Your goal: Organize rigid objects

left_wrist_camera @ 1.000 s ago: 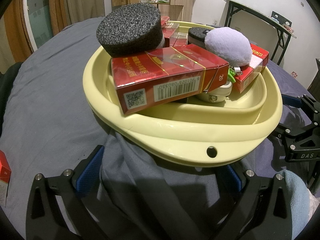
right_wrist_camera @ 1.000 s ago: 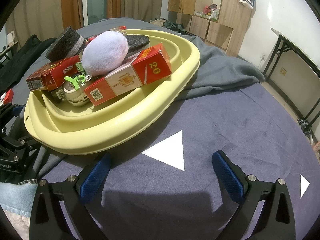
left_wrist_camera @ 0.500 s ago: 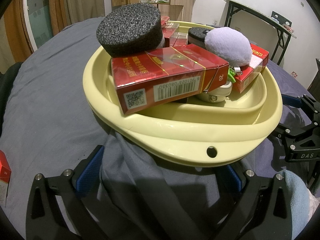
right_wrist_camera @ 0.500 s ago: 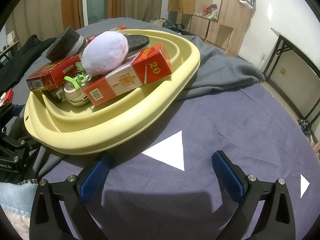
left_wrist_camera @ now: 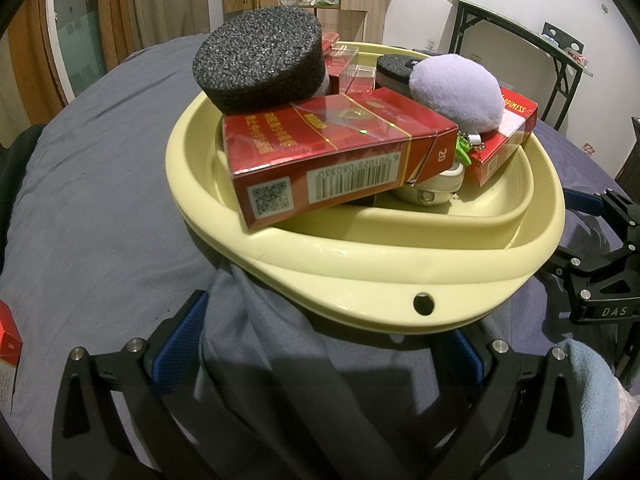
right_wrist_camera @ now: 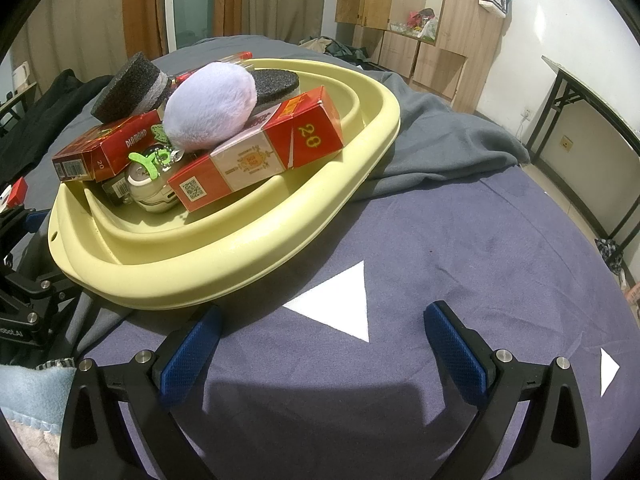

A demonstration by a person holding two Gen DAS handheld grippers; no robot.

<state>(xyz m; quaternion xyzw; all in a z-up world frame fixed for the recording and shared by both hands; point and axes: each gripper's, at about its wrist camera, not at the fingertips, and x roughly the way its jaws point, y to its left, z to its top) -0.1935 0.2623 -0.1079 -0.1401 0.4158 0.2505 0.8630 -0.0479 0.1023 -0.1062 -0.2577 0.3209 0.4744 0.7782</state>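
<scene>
Centrally, one pale yellow basin [left_wrist_camera: 372,256], resting on a grey blanket [left_wrist_camera: 100,216] over a dark blue cloth [right_wrist_camera: 460,248] with white triangles. Contents, left wrist view: red carton [left_wrist_camera: 332,160], barcode side outward, tilted across the near rim at 9 o'clock; black foam disc [left_wrist_camera: 260,68] lying on top of it at 11 o'clock; lilac plush ball [left_wrist_camera: 456,92] at 2 o'clock, resting on a second red carton [left_wrist_camera: 502,140] marked "20" in the right wrist view; cream round case [left_wrist_camera: 428,190] with green tag beneath, at 3 o'clock of the first carton; second foam disc [left_wrist_camera: 396,68] and clear box behind. One loose red pack [left_wrist_camera: 8,344] on the blanket at 8 o'clock, well apart. Left gripper [left_wrist_camera: 320,354]: blue-padded fingers spread wide, empty, just below the basin rim. Right gripper [right_wrist_camera: 324,344]: spread wide, empty, over the blue cloth at 5 o'clock of the basin.
</scene>
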